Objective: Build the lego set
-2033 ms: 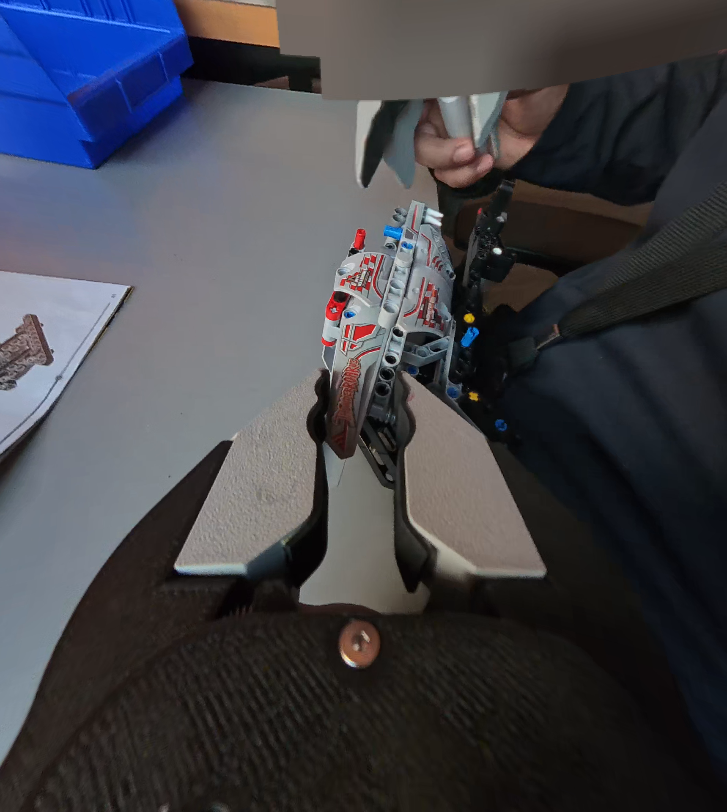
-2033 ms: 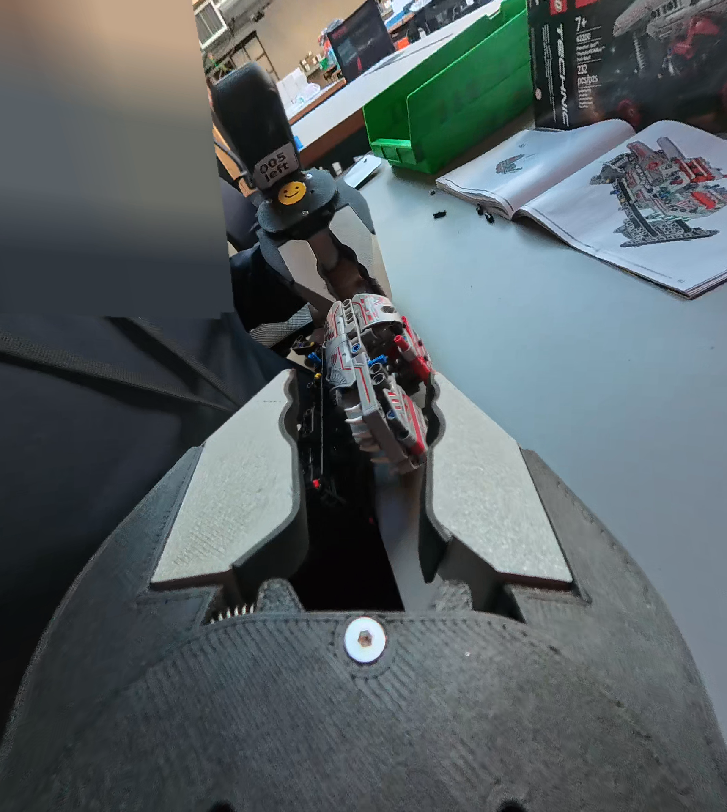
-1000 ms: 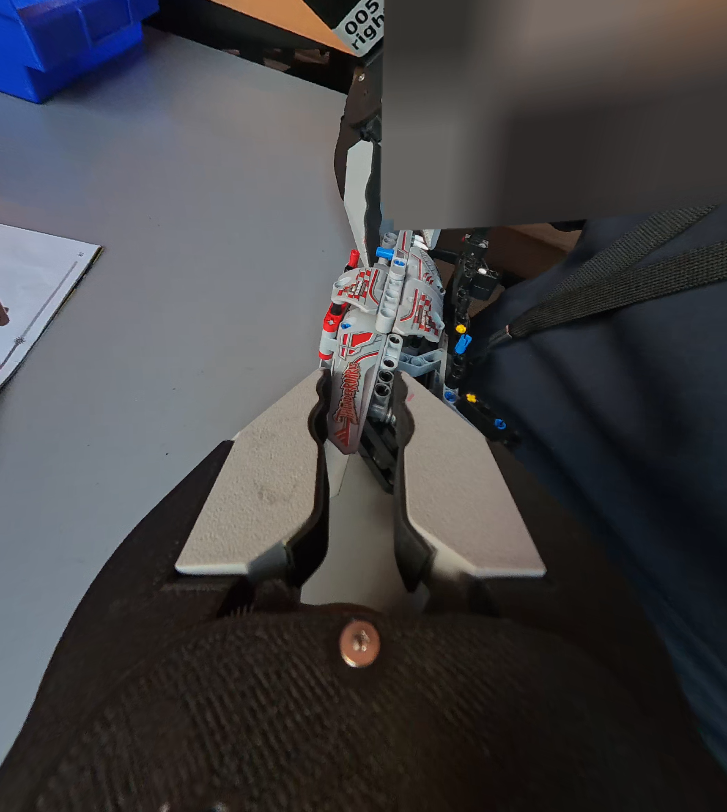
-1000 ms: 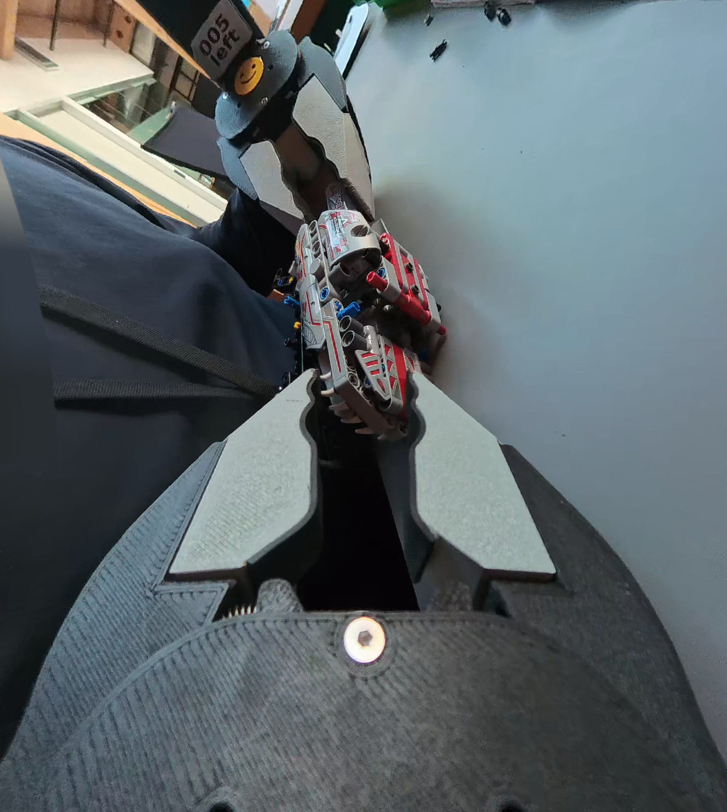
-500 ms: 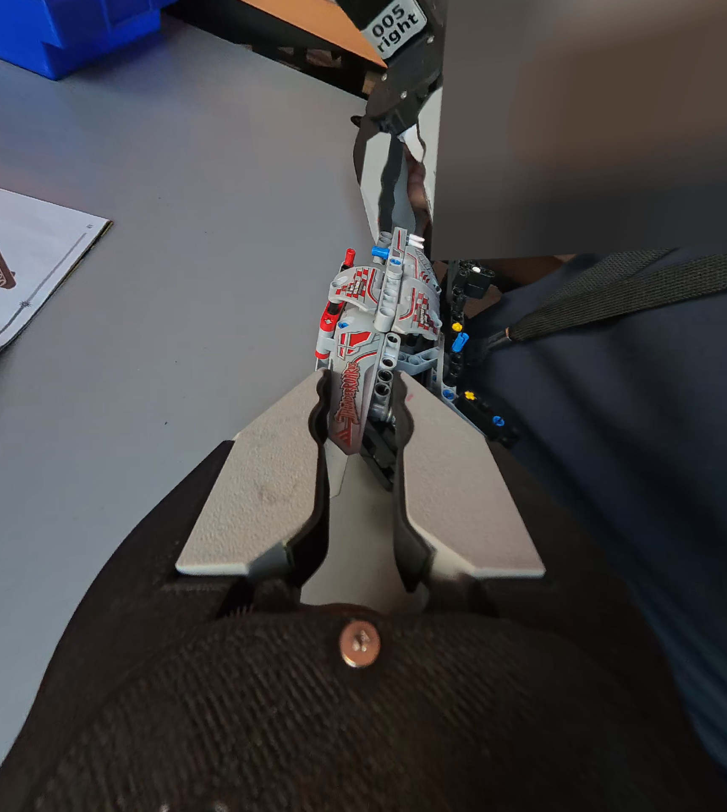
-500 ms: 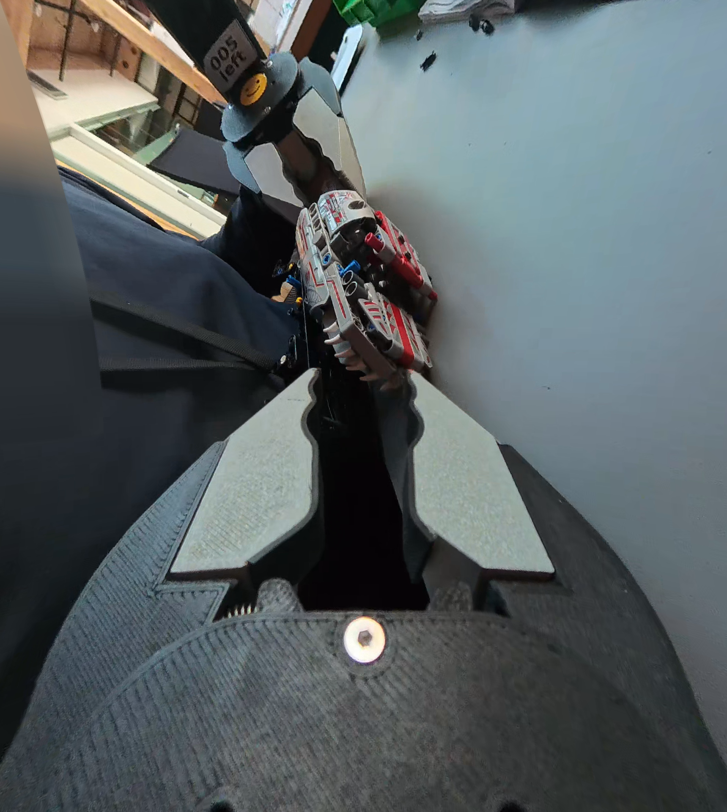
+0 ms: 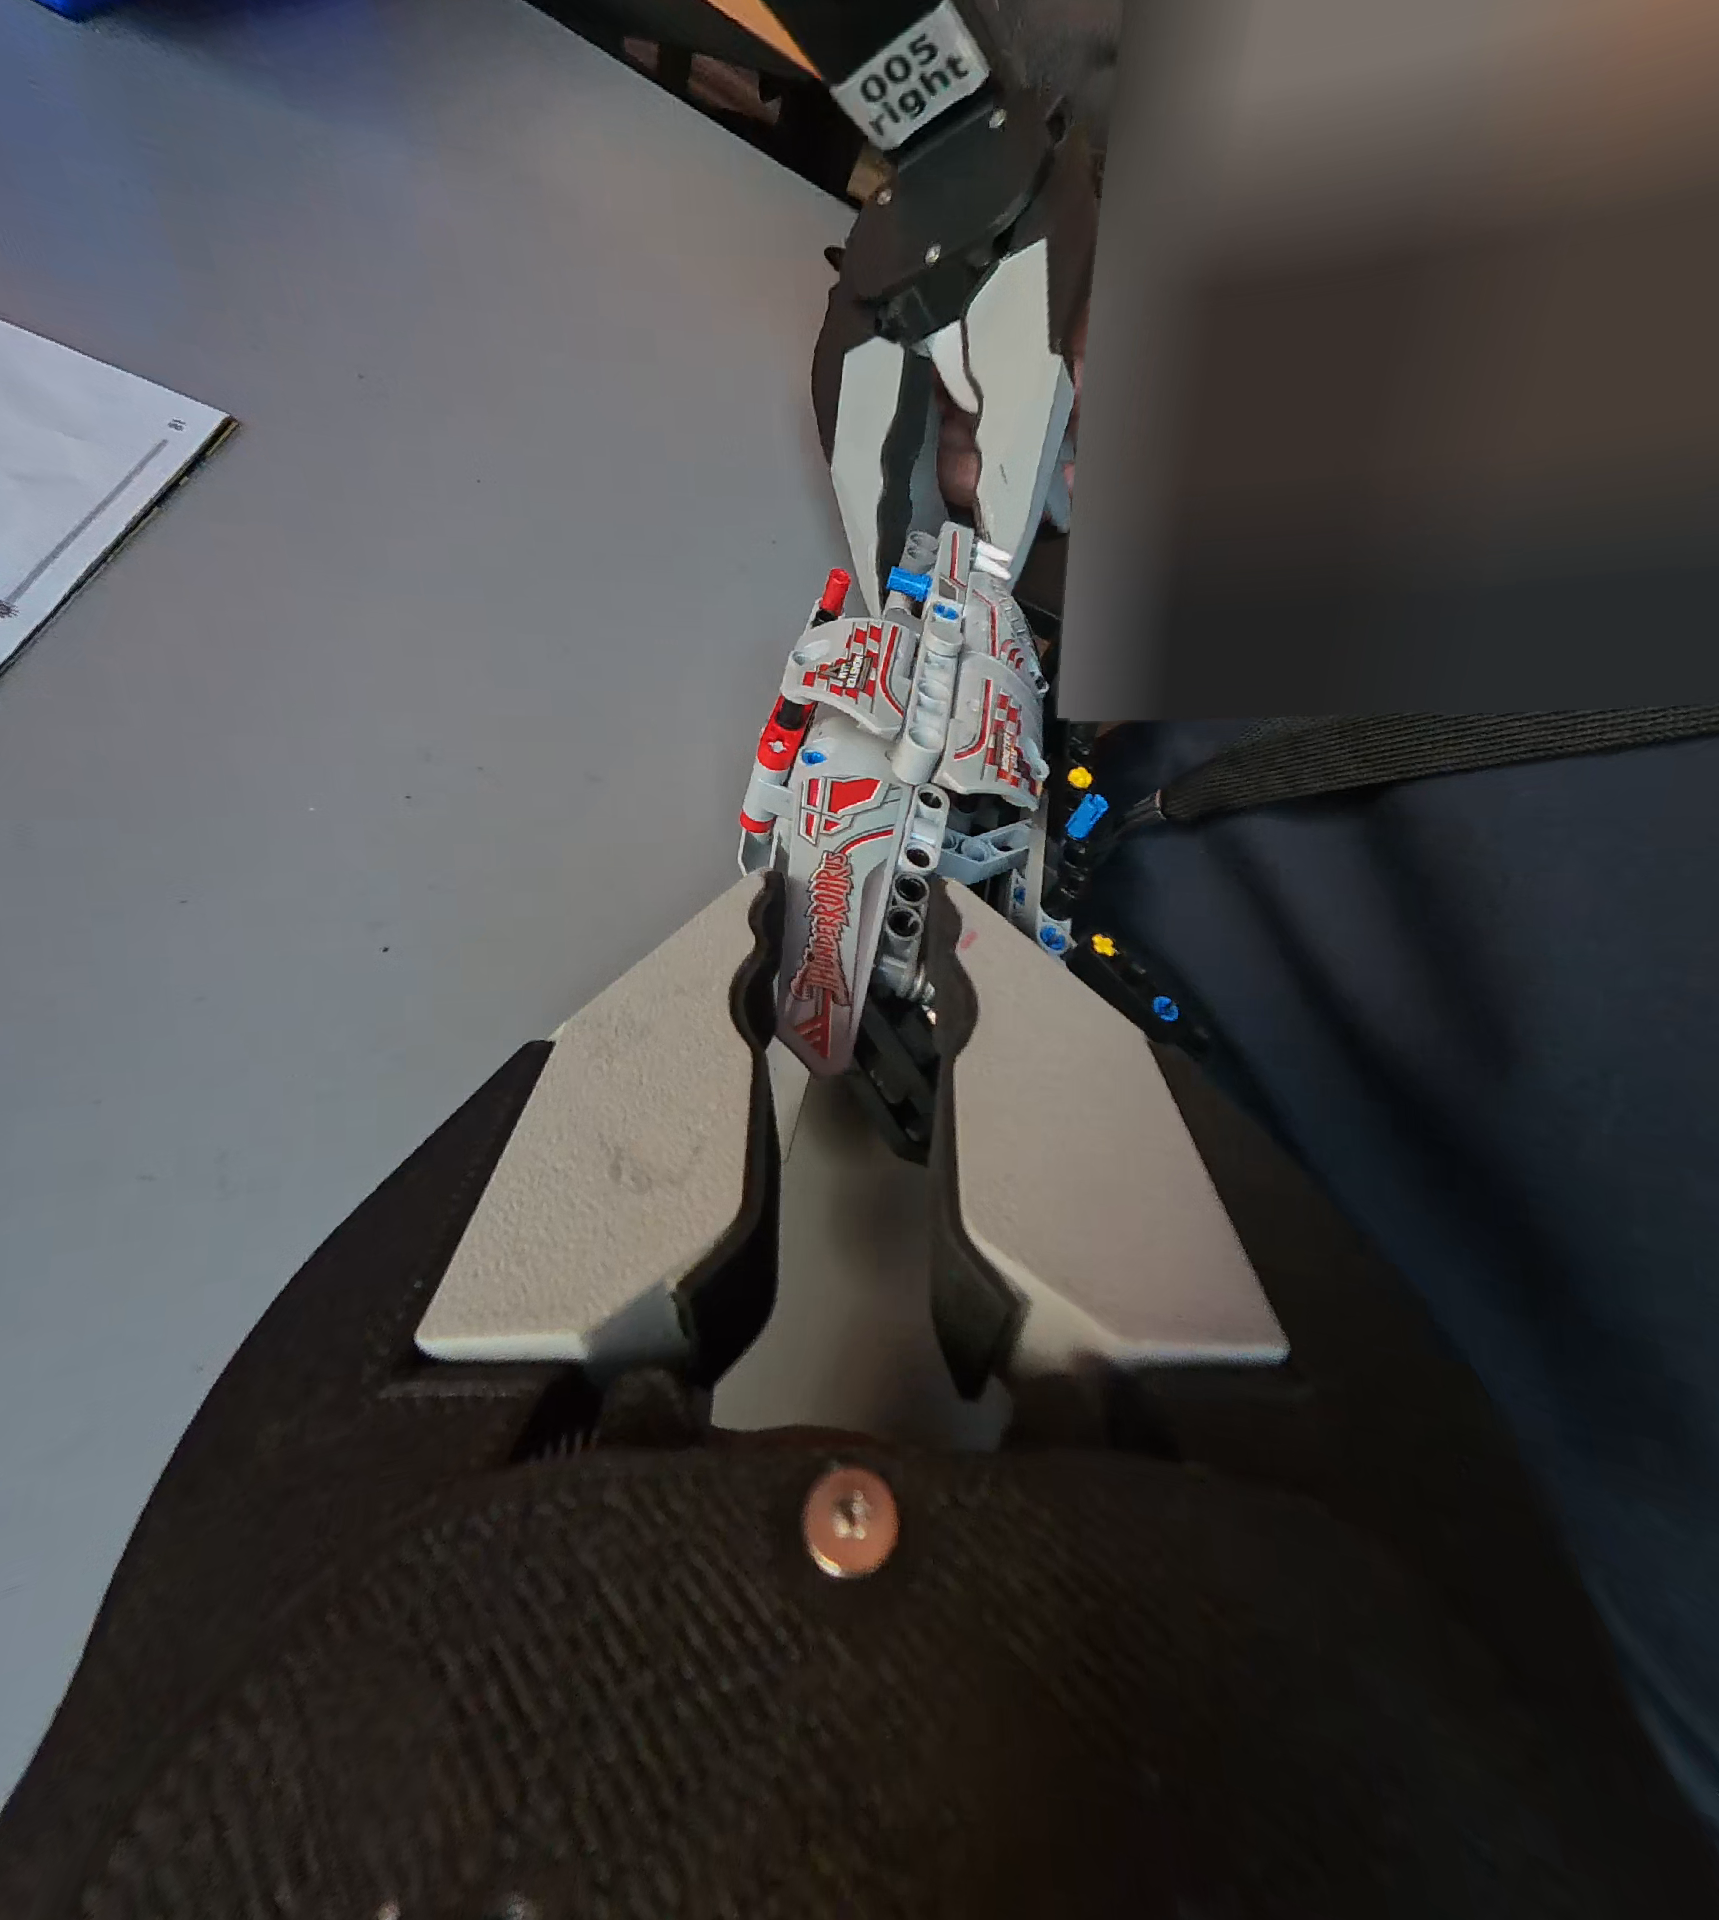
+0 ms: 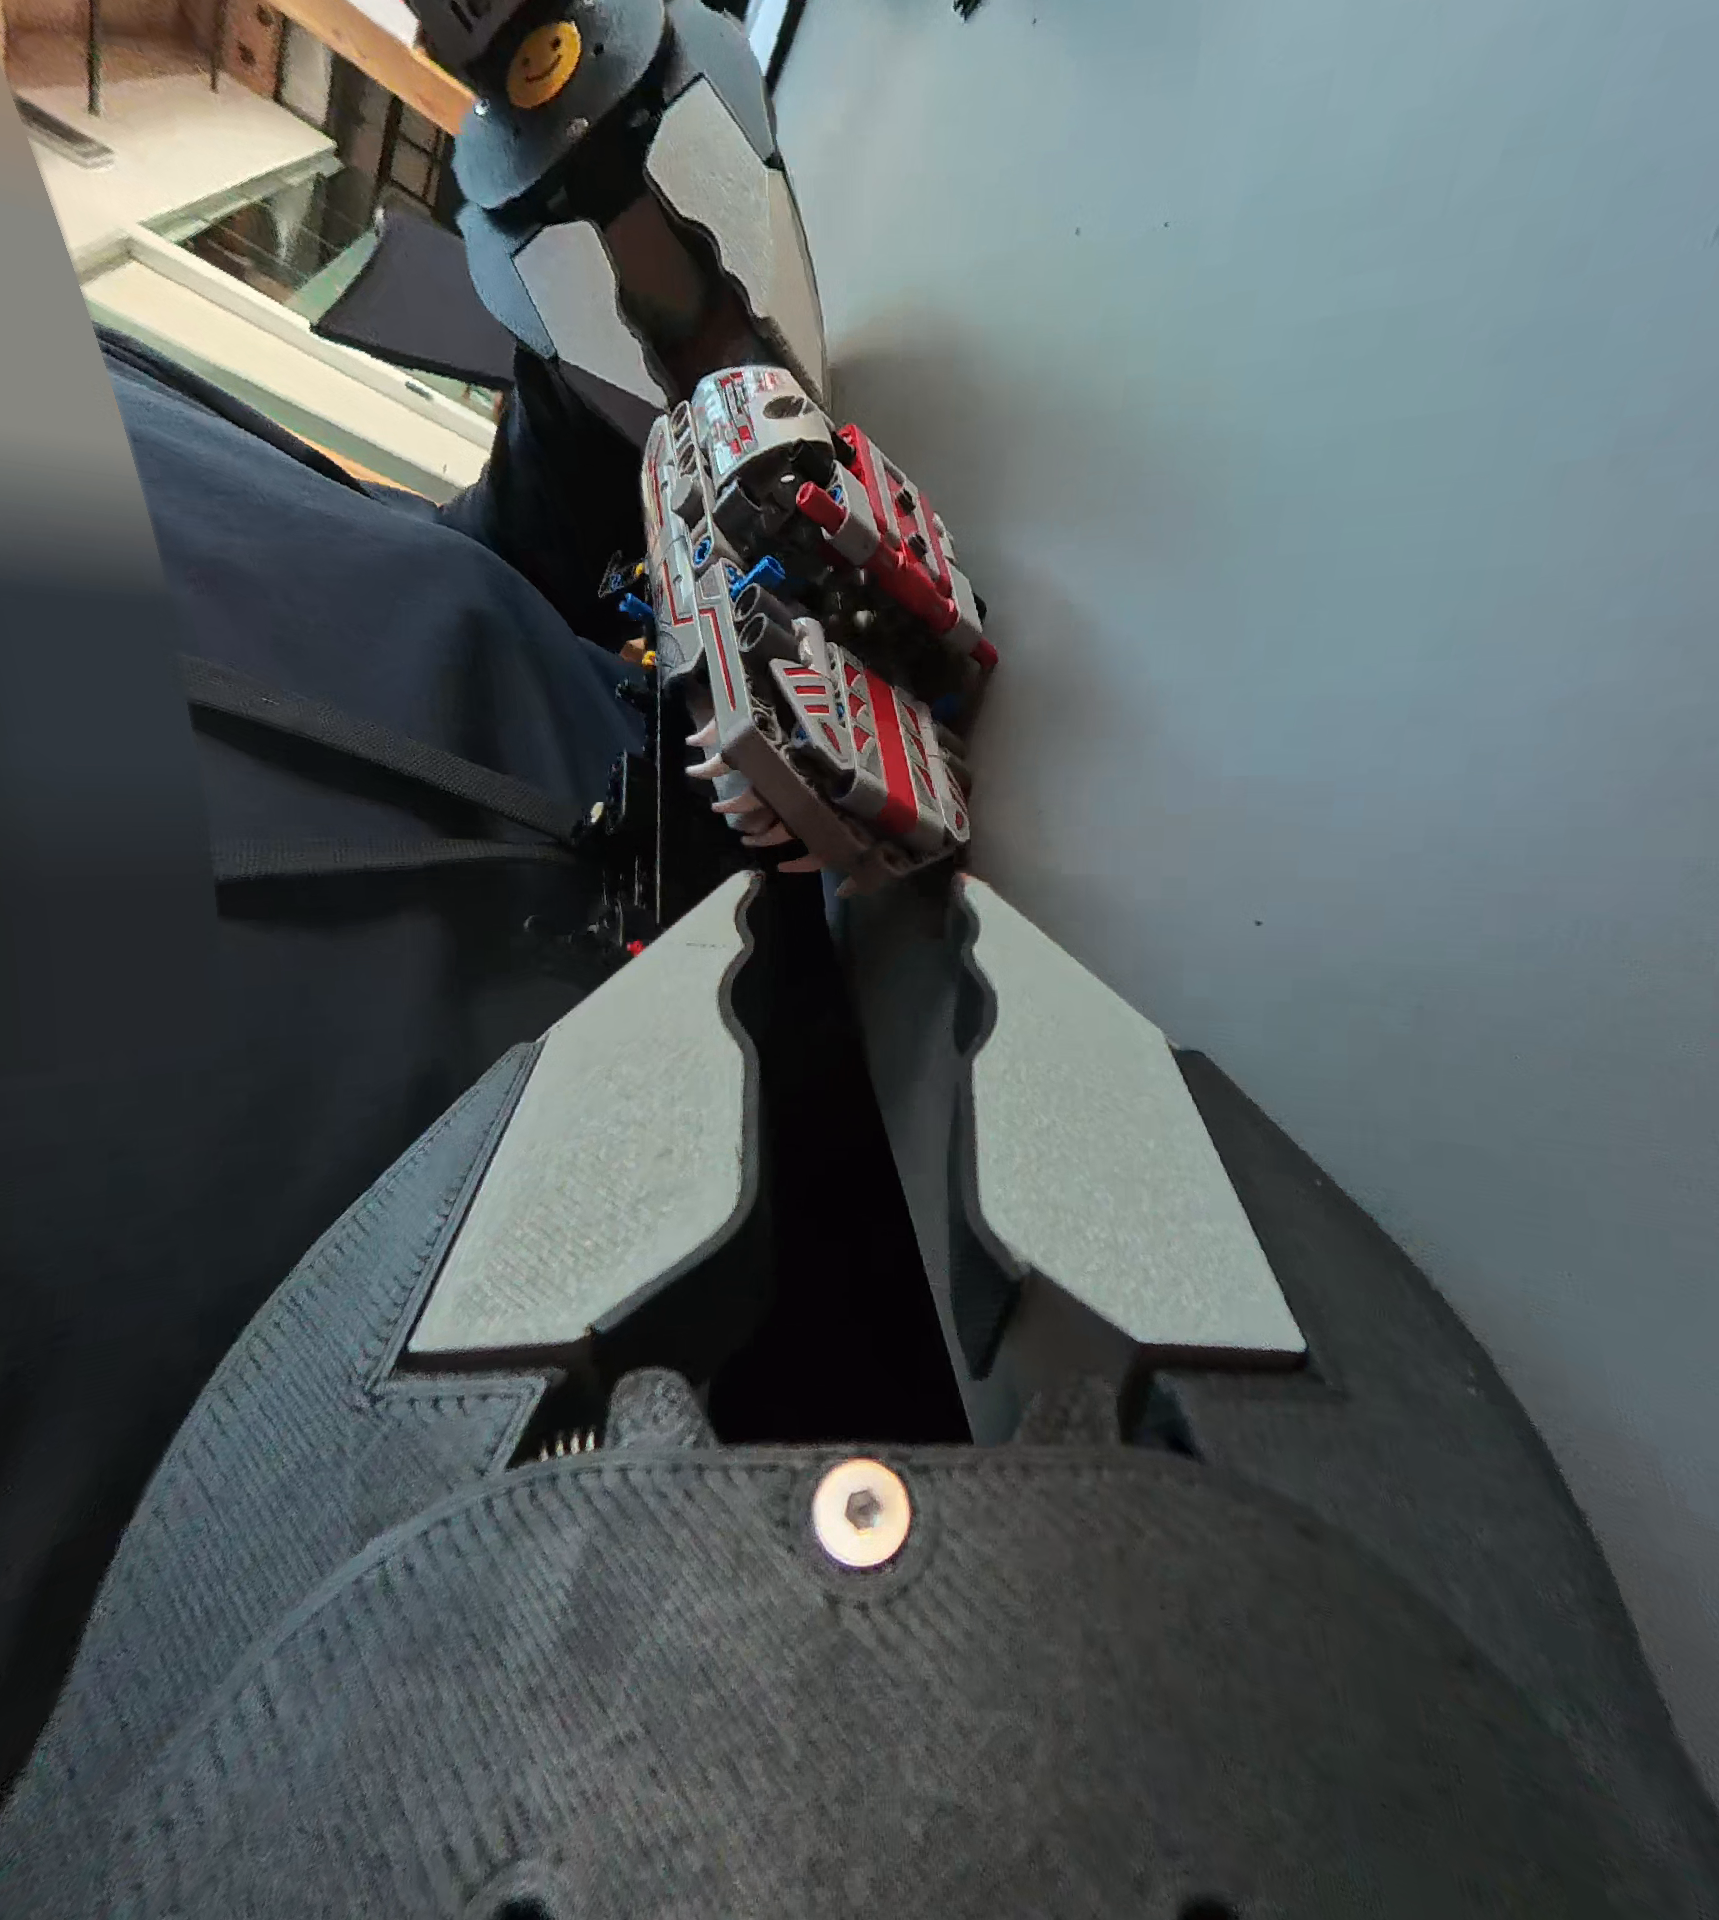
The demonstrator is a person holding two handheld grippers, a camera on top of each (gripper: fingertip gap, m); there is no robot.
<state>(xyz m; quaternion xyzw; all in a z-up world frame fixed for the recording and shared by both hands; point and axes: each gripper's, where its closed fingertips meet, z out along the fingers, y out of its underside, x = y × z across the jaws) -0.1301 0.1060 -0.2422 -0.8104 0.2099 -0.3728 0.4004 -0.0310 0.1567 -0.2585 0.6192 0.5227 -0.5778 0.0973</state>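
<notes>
The grey, red and black lego model (image 7: 896, 748) is held in the air over the grey table's (image 7: 367, 727) edge. My left gripper (image 7: 850, 966) is shut on its printed grey panel end. It also shows in the right wrist view (image 8: 720, 343), clamped on the model's far end. My right gripper (image 8: 855, 894) has its jaws a little apart. The model's (image 8: 813, 644) toothed end sits just at and beyond its fingertips, not clamped. In the left wrist view the right gripper (image 7: 948, 520) stands behind the model's far end.
An open instruction booklet (image 7: 24, 520) lies on the table at the left. A person's dark clothing with a black strap (image 7: 1457, 738) fills the side next to the model. Wooden shelving (image 8: 211, 125) shows beyond the table edge. The left gripper's tips are roughly 12 centimetres from the right gripper's.
The right gripper has drawn back along the model, from around its end to just at its tip. The left gripper's hold is unchanged. Both views have shifted.
</notes>
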